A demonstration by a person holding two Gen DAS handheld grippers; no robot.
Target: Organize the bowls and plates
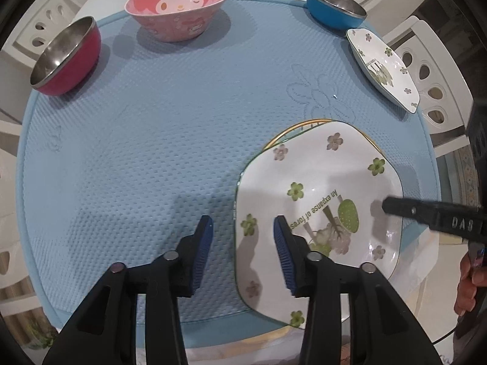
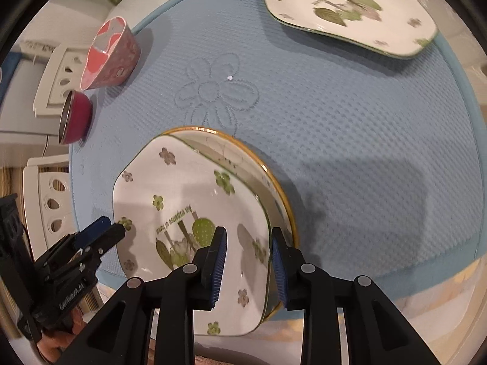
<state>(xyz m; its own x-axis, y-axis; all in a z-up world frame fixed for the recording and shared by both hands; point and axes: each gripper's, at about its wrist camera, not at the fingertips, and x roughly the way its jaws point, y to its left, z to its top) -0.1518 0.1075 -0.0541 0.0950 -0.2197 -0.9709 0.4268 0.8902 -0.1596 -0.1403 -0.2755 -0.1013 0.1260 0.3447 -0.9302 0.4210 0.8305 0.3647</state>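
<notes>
Blue quilted mat (image 1: 152, 140) fills my view; left gripper (image 1: 242, 228) stands open astride the floral plate (image 1: 322, 200) rim, right gripper (image 2: 248, 243) likewise, unclamped.

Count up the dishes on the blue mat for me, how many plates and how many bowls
Plates: 3, namely the near flowered plate, the gold-rimmed plate under it, and the far flowered plate.
Bowls: 3, namely the red steel bowl, the pink cartoon bowl and the blue steel bowl.
Total: 6
</notes>
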